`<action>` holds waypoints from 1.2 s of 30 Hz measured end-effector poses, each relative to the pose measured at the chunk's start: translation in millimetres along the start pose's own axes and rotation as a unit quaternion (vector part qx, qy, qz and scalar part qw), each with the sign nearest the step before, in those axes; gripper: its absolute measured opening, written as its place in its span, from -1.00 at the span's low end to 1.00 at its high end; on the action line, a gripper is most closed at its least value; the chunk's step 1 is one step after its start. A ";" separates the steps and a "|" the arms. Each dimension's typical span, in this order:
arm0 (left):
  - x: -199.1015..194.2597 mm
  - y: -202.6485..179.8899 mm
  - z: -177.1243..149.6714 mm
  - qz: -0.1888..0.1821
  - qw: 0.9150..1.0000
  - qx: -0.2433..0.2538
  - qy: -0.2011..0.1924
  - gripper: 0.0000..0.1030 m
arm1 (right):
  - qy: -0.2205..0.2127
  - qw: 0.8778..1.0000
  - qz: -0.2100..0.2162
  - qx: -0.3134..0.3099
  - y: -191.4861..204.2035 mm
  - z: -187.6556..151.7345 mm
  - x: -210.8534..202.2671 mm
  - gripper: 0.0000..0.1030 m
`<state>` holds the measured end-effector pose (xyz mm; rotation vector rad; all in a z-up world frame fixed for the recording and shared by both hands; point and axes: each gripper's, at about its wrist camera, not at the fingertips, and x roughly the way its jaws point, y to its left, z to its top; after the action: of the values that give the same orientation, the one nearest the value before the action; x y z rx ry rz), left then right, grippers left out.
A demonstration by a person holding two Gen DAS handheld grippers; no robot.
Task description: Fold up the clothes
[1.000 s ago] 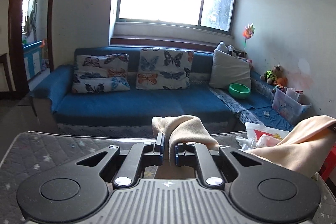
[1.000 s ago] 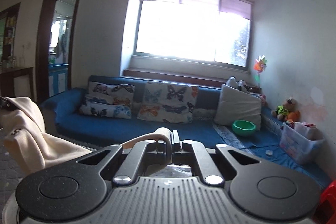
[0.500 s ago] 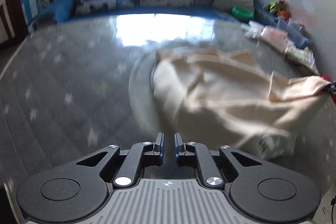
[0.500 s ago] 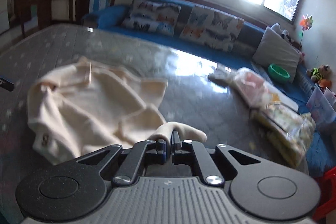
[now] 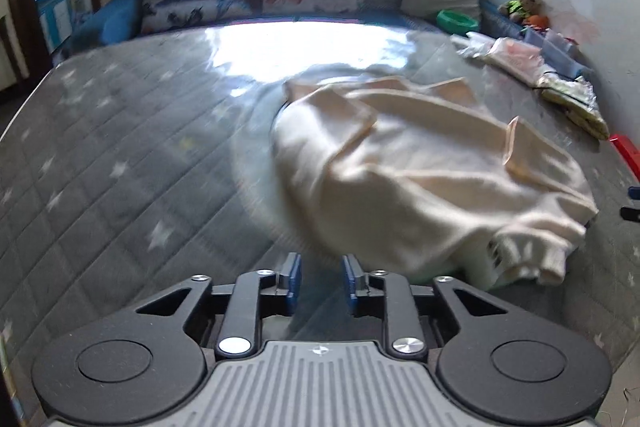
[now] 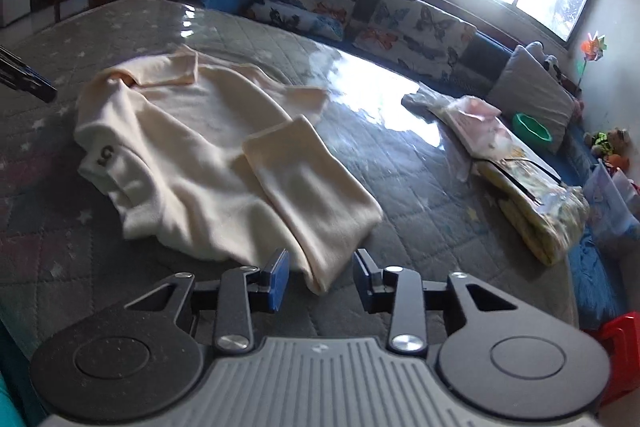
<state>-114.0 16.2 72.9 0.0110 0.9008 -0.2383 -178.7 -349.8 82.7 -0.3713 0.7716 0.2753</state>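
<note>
A cream sweater (image 5: 420, 179) lies crumpled on the grey quilted mattress (image 5: 120, 155). In the right wrist view the sweater (image 6: 200, 155) shows a dark "5" patch, with one sleeve (image 6: 316, 199) lying toward me. My left gripper (image 5: 319, 281) is open and empty, just short of the sweater's near edge. My right gripper (image 6: 320, 279) is open and empty, with the sleeve's cuff end between its fingers' line and just ahead. The left gripper's tip (image 6: 28, 79) shows at the far left of the right wrist view.
Plastic-wrapped packages (image 6: 520, 171) lie on the mattress's right side. A blue sofa (image 5: 256, 3) with butterfly cushions stands behind, with a green bowl (image 6: 532, 127) and toys at its right end. A red stool (image 6: 612, 343) stands at the lower right.
Both grippers held the sweater up a second ago. It has since dropped onto the mattress. Both grippers have let go and opened; the right one released the sleeve in the last half second.
</note>
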 end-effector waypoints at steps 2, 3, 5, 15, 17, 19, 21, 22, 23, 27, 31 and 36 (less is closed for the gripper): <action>8.3 -9.3 6.4 0.000 1.000 0.004 -0.005 -0.30 | -0.011 1.000 0.010 0.001 6.3 6.7 9.4 -0.32; 11.9 -13.3 9.0 0.001 1.000 0.006 -0.006 -0.28 | -0.014 1.000 0.014 0.001 8.8 10.4 16.2 -0.32; 17.3 -18.9 14.2 0.003 1.000 0.009 -0.012 -0.21 | -0.020 1.000 0.021 0.005 13.1 18.0 30.9 -0.32; 61.3 -36.9 62.4 0.018 0.997 0.060 -0.037 -0.21 | -0.025 0.999 0.038 -0.002 34.8 45.3 96.9 -0.34; 76.4 -41.7 70.7 0.017 0.997 0.073 -0.031 -0.21 | -0.021 0.999 0.040 0.002 35.4 45.3 104.8 -0.34; 93.0 -45.3 77.4 0.019 0.996 0.082 -0.023 -0.21 | -0.022 0.999 0.038 0.005 35.6 45.1 109.9 -0.34; 108.6 -46.3 82.8 0.018 0.996 0.083 -0.014 -0.22 | -0.024 0.999 0.035 0.007 35.7 45.3 113.5 -0.34; 115.7 -46.3 85.0 0.017 0.996 0.082 -0.011 -0.22 | -0.024 0.999 0.034 0.006 36.0 45.4 114.9 -0.34; 122.1 -46.0 86.8 0.017 0.997 0.081 -0.008 -0.22 | -0.024 0.999 0.034 0.005 36.3 45.5 116.4 -0.34; 138.2 -44.1 91.9 0.017 0.997 0.074 -0.003 -0.22 | -0.032 0.999 0.029 0.003 35.3 46.2 119.6 -0.62; 143.7 -43.1 96.3 0.012 0.997 0.071 -0.007 -0.22 | -0.051 0.998 0.022 0.020 25.5 45.0 112.7 -0.93; 147.4 -46.7 97.3 0.017 0.996 0.082 -0.016 -0.23 | -0.081 0.994 -0.025 0.064 -7.7 39.6 89.5 -0.95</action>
<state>39.4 -69.5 23.1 0.1745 0.8462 -0.2788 -89.8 -330.5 46.0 -0.2435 0.6158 0.2052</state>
